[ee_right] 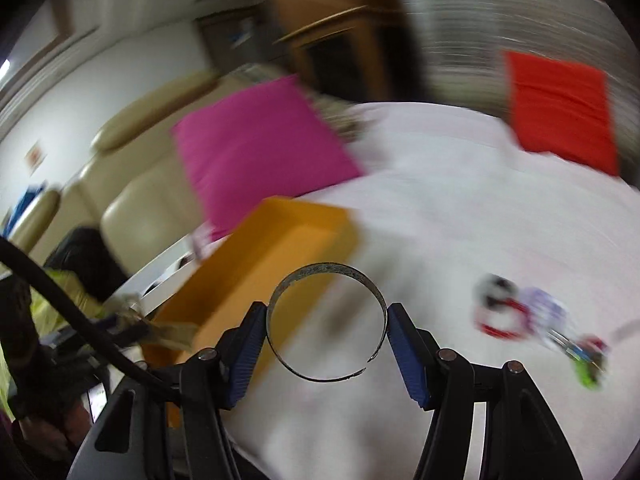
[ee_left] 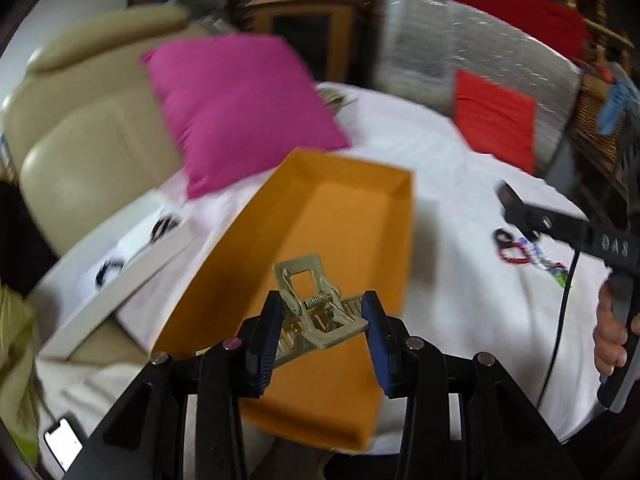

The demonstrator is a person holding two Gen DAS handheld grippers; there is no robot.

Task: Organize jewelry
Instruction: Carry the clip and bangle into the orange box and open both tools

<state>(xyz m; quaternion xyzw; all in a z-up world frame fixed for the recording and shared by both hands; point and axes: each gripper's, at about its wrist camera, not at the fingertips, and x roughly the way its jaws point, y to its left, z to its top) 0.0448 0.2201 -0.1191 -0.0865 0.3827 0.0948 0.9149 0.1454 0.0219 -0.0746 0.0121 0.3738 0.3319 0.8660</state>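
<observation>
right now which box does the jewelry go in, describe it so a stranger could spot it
Find the white sheet over the sofa, below the pink cushion. The orange box lies open on it, long and shallow. The white tray beside it is flatter and pale; only this box is bright orange.

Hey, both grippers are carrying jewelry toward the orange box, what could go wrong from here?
1. The bangle is pinched only at its two sides by the right hand-held gripper; being an open band, it could flex and pop out.
2. The hair clip sits tilted in the left hand-held gripper and might twist free.
3. The orange box looks tipped on the white cloth, so dropped pieces might slide.
</observation>
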